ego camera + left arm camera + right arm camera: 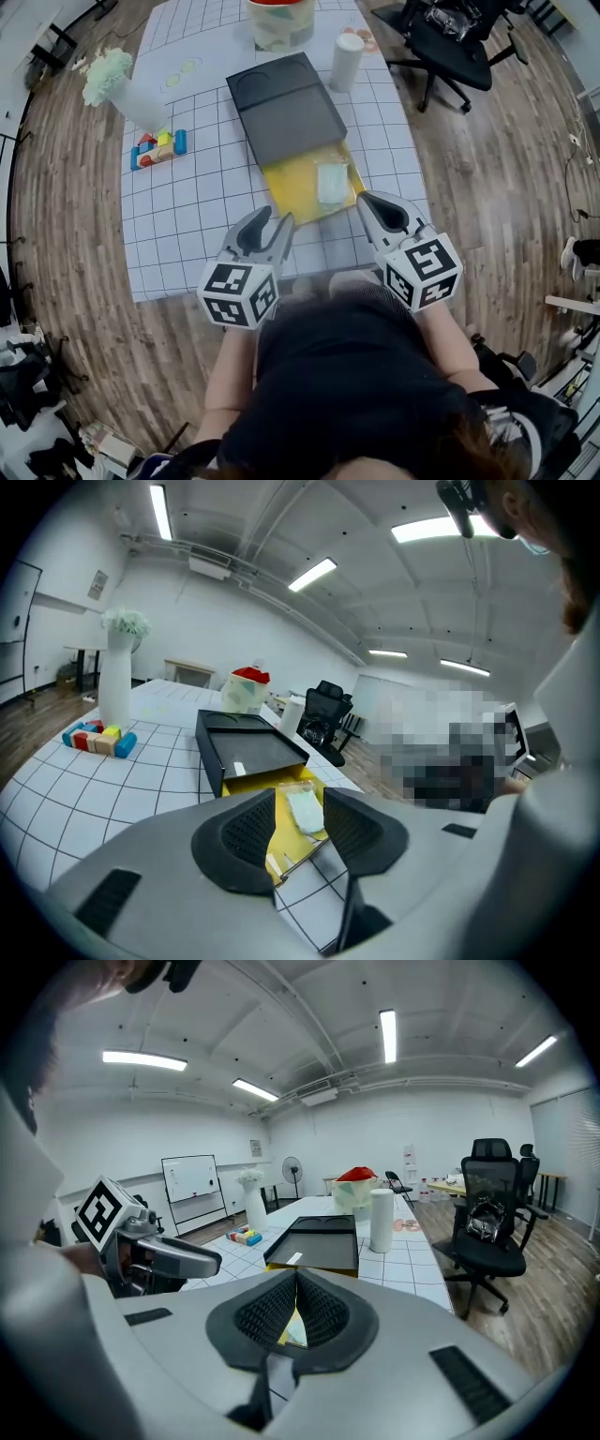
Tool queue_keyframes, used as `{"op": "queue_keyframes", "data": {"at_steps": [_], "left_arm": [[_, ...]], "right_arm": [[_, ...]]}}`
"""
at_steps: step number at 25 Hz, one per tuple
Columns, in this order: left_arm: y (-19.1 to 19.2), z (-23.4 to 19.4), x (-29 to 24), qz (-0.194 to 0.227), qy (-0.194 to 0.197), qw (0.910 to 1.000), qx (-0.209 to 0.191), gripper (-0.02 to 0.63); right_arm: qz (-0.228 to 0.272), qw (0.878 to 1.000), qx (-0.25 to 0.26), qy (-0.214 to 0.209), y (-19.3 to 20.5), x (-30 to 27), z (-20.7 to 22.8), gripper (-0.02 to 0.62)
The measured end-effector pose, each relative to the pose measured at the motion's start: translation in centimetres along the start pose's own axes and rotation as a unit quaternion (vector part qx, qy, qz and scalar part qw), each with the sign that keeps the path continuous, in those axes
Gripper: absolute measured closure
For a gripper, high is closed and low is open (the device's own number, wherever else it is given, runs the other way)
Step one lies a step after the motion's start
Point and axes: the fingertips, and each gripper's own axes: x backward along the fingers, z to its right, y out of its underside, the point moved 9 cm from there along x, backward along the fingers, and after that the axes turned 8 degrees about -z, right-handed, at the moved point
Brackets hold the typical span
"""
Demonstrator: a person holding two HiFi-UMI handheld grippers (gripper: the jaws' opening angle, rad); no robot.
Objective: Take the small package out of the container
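A black container (284,108) lies on the grid-marked table, and its yellow tray (292,183) is slid out toward me. The small clear package (330,183) with a pale green content rests in the tray's right part. My left gripper (272,223) hovers just in front of the tray's near left corner. In the left gripper view its jaws (298,797) stand open, and the package (306,814) shows beyond the gap, untouched. My right gripper (368,201) hangs at the tray's near right corner. Its jaws (296,1279) are shut with nothing between them.
A white cylinder (346,61) and a tub with a red lid (279,23) stand behind the container. A white vase with flowers (117,84) and coloured toy blocks (157,150) sit at the left. A black office chair (450,47) is off the table's right side.
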Motion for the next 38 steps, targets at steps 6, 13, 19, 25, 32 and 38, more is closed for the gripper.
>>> {"op": "queue_keyframes", "data": {"at_steps": [6,13,19,25,32,38], "left_arm": [[-0.9,1.0,-2.8,-0.036,-0.022,0.9989,0.021,0.448],[-1.9,1.7,-6.0,-0.067,-0.037,0.9965,0.033,0.446],[-2.4,2.1,-8.8,-0.110,-0.047,0.9925,0.027,0.442],[-2.3,2.1,-11.1,-0.140,-0.054,0.9878,0.043,0.437],[-2.5,2.1,-13.7,-0.189,-0.058,0.9794,0.042,0.436],[-2.4,2.0,-15.7,-0.235,-0.070,0.9687,0.042,0.437]], "right_arm": [[-0.009,0.999,0.025,-0.019,-0.5,-1.1,3.4,0.578],[-0.022,0.998,0.058,-0.028,-0.6,-2.5,6.8,0.578],[-0.039,0.995,0.083,-0.037,-0.4,-3.9,9.2,0.574],[-0.060,0.992,0.094,-0.053,0.2,-5.3,11.0,0.574],[-0.073,0.989,0.107,-0.072,0.9,-6.9,12.6,0.574],[-0.081,0.986,0.113,-0.092,1.2,-8.0,13.7,0.574]]}}
